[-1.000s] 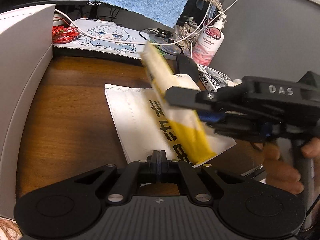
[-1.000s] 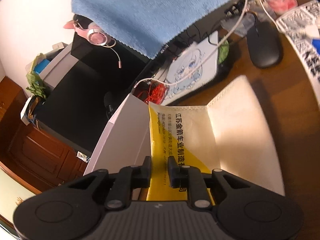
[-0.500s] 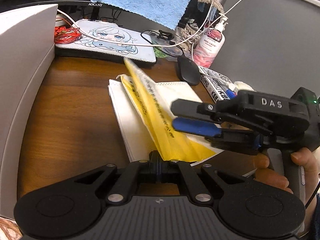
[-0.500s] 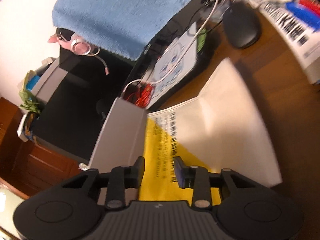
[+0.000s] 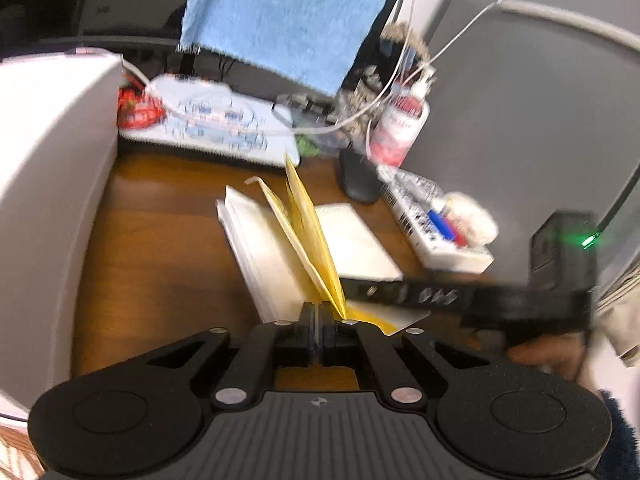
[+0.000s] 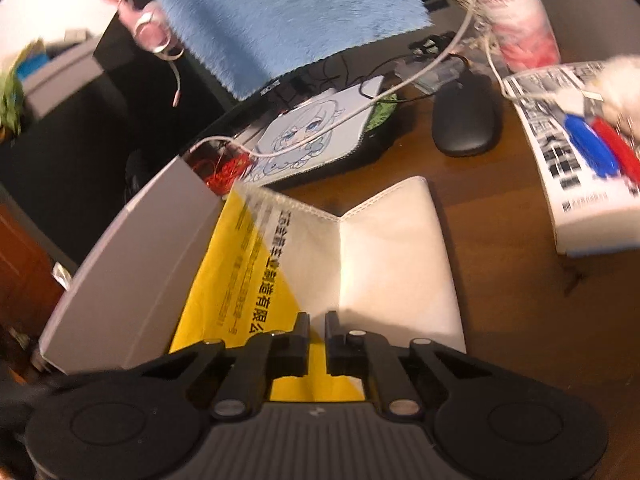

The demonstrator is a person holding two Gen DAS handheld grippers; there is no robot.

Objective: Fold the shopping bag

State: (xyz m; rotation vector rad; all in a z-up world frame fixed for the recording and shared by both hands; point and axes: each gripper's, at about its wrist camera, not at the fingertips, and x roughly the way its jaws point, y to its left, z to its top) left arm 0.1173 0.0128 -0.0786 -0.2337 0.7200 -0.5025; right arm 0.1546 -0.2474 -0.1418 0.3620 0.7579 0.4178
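The left tongs (image 5: 319, 320) are sitting pressed together at the near edge of the shopping bag (image 5: 276, 248) lying on the counter (image 5: 160, 264). The right tongs (image 6: 316, 332) are gaping slightly, straddling the raised yellow flap (image 6: 240, 280) (unpinched, apparently), which should be laid fully leftward before creasing.

Bare desk (image 5: 160, 264) between white box (image 5: 52, 184) and shopping bag (image 5: 276, 248).
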